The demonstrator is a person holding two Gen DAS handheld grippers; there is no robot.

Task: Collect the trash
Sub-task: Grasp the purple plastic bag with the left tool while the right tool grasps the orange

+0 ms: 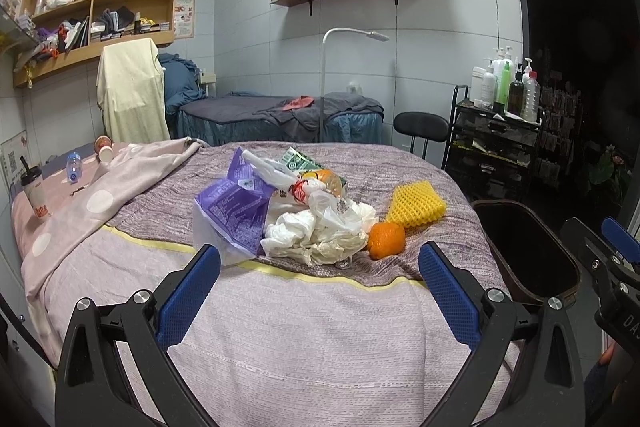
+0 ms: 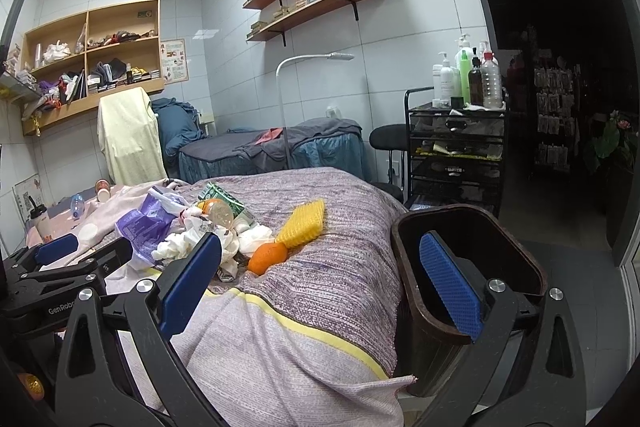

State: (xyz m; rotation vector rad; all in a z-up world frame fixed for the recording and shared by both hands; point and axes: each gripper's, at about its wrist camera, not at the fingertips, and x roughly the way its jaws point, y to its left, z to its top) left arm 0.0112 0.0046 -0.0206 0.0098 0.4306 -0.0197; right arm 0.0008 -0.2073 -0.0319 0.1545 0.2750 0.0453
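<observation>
your left gripper [image 1: 320, 291] is released, its blue pads spread wide with nothing between them, hovering over the near part of the bed [image 1: 280, 339]. straight ahead of it, just beyond the yellow stripe in the cover, lies the trash pile: a purple wrapper [image 1: 234, 203] ahead and to the left, crumpled white tissue [image 1: 316, 237] dead ahead, a clear plastic bag [image 1: 332, 211] on top of the tissue, and a green carton [image 1: 298, 159] at the far end. an orange [image 1: 386, 239] sits just right of the tissue, touching its edge, and a yellow foam net [image 1: 416, 205] lies beyond the orange, further right. the dark bin [image 1: 532, 259] stands off the bed's right side, to the right of this gripper. your right gripper [image 2: 320, 291] is also released and holds nothing; its right pad shows in front of the bin's [image 2: 404, 239] open mouth, while its left pad lines up with the near edge of the tissue [image 2: 180, 247]. from there the orange [image 2: 267, 257] is ahead and slightly left, and the foam net [image 2: 302, 223] is just past it. far off to the left, a drink cup [image 1: 35, 193] with a straw stands upright, with a small water bottle [image 1: 74, 163] lying beyond it.
</observation>
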